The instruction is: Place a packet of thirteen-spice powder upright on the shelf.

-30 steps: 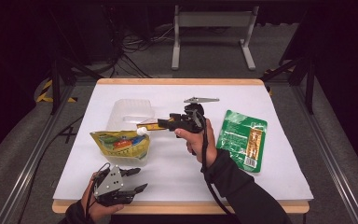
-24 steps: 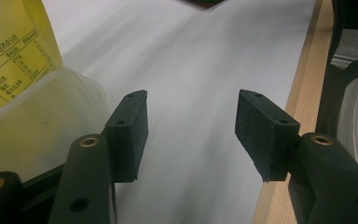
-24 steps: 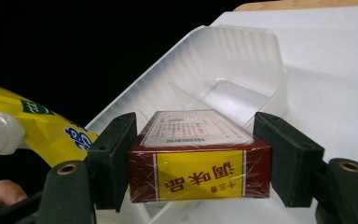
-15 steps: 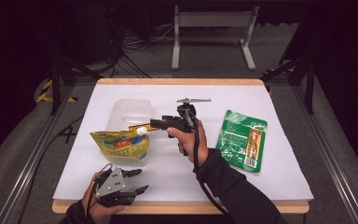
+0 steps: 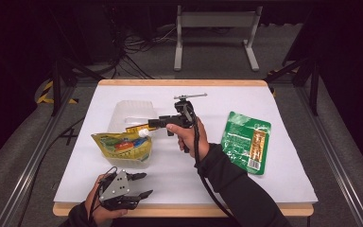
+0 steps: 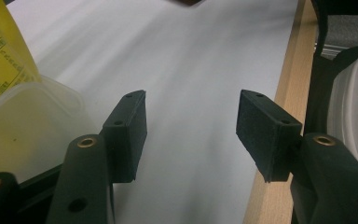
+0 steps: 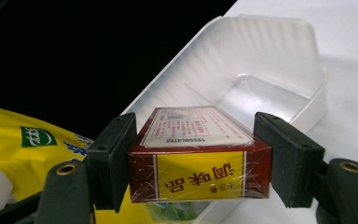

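Since the earlier frame, the right gripper (image 5: pixel 152 123) has shifted left, over the clear plastic tray (image 7: pixel 270 70). Its pads clamp a red-and-yellow box (image 7: pixel 199 154), film-wrapped, white label uppermost, held above the tray beside the yellow bag (image 5: pixel 123 144). The left gripper (image 6: pixel 191 135) rests part-open, empty.

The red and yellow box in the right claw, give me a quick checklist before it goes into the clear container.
1. Grip: right claw pads press both sides of the red and yellow box: ok.
2. Box level in the claw: ok.
3. Clear container has free room at its far end: ok.
4. Yellow bag already lies in the container's near end; whether the box fits beside it: cannot tell.
5. Left claw open, holding nothing, at the table's near edge, out of the way: ok.
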### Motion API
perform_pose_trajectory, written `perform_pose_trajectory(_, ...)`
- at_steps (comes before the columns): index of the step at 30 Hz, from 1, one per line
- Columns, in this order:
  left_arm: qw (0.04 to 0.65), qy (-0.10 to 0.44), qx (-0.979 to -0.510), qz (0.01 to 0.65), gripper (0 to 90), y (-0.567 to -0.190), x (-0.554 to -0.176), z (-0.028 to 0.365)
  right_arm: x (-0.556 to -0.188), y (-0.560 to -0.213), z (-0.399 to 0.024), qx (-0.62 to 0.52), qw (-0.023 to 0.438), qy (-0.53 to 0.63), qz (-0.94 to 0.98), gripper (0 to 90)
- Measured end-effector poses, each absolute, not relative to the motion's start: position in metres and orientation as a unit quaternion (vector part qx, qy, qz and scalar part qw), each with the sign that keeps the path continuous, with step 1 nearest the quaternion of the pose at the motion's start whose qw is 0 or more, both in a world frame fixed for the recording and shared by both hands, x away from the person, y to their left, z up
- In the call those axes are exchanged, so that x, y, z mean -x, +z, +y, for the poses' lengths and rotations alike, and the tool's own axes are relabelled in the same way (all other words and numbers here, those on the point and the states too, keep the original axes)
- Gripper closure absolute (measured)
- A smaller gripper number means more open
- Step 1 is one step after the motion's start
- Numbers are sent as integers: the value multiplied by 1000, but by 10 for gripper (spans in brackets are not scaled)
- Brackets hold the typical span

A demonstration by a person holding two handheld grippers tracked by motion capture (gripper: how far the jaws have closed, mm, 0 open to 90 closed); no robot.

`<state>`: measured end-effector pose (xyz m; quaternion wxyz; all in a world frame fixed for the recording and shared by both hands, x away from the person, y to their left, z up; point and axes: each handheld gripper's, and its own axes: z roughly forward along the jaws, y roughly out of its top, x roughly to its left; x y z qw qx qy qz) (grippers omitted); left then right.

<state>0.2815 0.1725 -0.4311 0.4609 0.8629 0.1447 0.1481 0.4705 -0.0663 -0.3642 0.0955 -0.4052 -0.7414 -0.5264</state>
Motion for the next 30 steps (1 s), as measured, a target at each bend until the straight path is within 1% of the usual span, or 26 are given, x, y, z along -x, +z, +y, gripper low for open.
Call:
perform_pose_trajectory(3, 461, 147, -864, 139, 433, -431, -282, 172, -475, -366, -63, 402, 106, -524, -743, 327)
perform_pose_trajectory(6, 463, 147, -863, 139, 432, -431, -281, 172, -478, -369, -58, 412, 97, -502, -754, 327)
perform_pose_trajectory(7, 464, 147, -862, 140, 432, -431, -281, 172, -480, -373, -57, 416, 109, -503, -750, 327)
perform_pose_trajectory(10, 464, 148, -862, 141, 432, -431, -282, 173, -484, -378, -56, 430, 119, -508, -737, 327)
perform_pose_trajectory(15, 460, 149, -865, 137, 430, -432, -282, 171, -486, -383, -48, 434, 106, -494, -746, 324)
perform_pose_trajectory(23, 456, 148, -868, 134, 423, -432, -282, 171, -489, -385, -42, 430, 103, -482, -756, 317)
perform_pose_trajectory(25, 455, 148, -868, 133, 424, -433, -282, 171, -491, -386, -42, 424, 117, -477, -761, 290)
perform_pose_trajectory(26, 455, 148, -868, 133, 424, -433, -282, 171, -491, -386, -43, 416, 124, -475, -765, 290)
perform_pose_trajectory(30, 454, 149, -869, 132, 424, -433, -282, 171, -489, -386, -44, 404, 132, -468, -775, 270)
